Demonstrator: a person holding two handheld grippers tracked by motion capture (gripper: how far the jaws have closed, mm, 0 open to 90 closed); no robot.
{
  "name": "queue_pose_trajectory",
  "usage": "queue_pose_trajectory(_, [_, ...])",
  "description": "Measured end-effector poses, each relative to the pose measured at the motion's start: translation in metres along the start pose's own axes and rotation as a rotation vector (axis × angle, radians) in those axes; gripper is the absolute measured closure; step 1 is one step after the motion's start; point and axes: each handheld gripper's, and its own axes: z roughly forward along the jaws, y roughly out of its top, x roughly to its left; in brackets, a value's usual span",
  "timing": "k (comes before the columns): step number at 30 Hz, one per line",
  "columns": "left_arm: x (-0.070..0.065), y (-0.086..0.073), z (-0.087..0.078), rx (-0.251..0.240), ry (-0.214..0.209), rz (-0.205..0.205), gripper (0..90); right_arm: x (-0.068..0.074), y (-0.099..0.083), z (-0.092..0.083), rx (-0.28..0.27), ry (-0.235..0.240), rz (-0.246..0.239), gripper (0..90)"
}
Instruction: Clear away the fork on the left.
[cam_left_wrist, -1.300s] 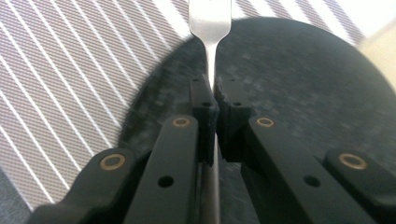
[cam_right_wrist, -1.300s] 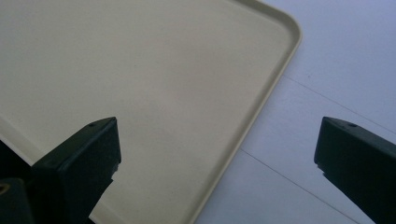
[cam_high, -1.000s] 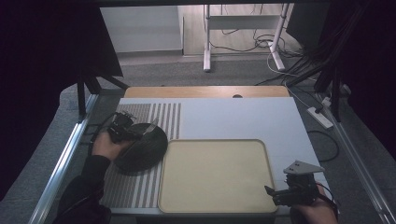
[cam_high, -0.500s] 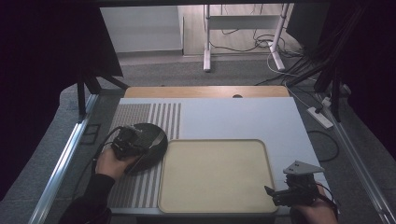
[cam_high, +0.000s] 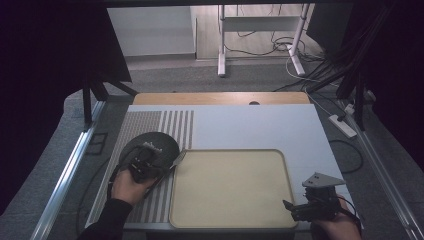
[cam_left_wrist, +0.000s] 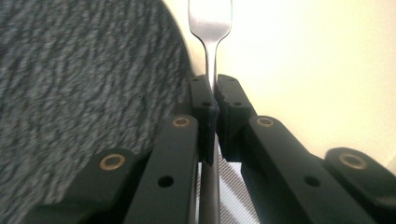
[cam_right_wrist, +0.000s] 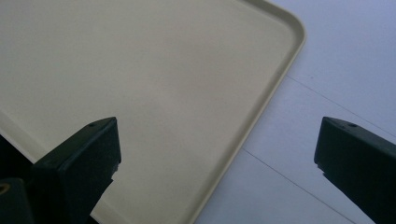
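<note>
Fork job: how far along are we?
Done: the left gripper has the slim silver metal fork clamped by its handle, above the round dark grey plate. In hand: the fork's head reaches over the left rim of the beige rectangular tray. Left: setting the fork down, probably on the tray, and releasing it. The right gripper hangs open at the tray's near right corner.

Fork (cam_left_wrist: 209, 28) tines beyond the top edge
</note>
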Motion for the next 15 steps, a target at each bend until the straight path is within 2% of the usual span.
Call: queue_pose_trajectory(15, [-0.030,0.014,0.019,0.019,-0.035,0.009,85.7,0.001,0.000,0.001,0.004,-0.002,-0.009,0.9])
